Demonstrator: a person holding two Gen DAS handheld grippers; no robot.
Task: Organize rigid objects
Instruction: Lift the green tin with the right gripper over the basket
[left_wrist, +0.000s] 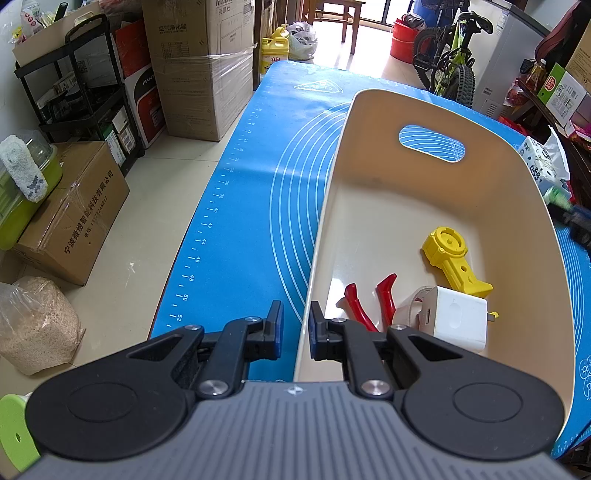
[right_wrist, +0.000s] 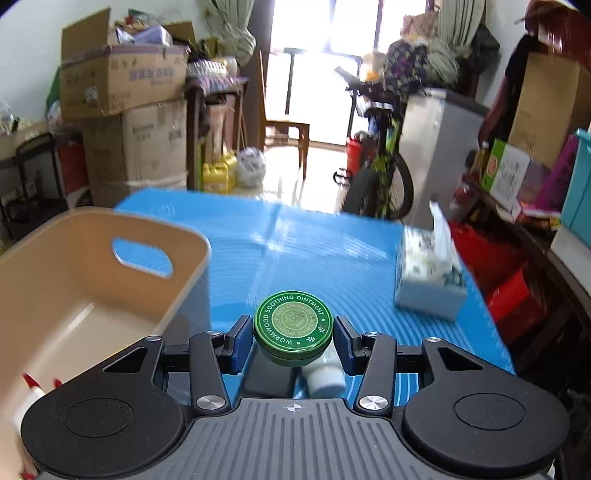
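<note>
The right claw (right_wrist: 293, 338) is closed on one round green tin (right_wrist: 293, 333), a blue pad pressed to each side of it. The tin's lid faces up, flat and level, with a pale ring of lettering reading "Wormwood Soothing Ointment" around a lighter centre seal. The tin is held above the blue mat (right_wrist: 314, 251) on the worktop; just under it lie one white tube (right_wrist: 325, 373) and one dark flat object, too hidden to identify. One tissue pack (right_wrist: 428, 280) stands further off to the right on the mat, and one cream bin (right_wrist: 92, 280) with an oval handle slot sits to the left.

The left claw (left_wrist: 295, 328) is nearly closed, its two blue-padded fingers straddling the bin's (left_wrist: 517, 192) near left wall and pinching it. Inside the bin lie four things: one pair of red-handled pliers (left_wrist: 369, 302), one white charger plug (left_wrist: 458, 321), one yellow plastic part (left_wrist: 450, 258) and one roll of clear tape (left_wrist: 413, 306), partly hidden.
</note>
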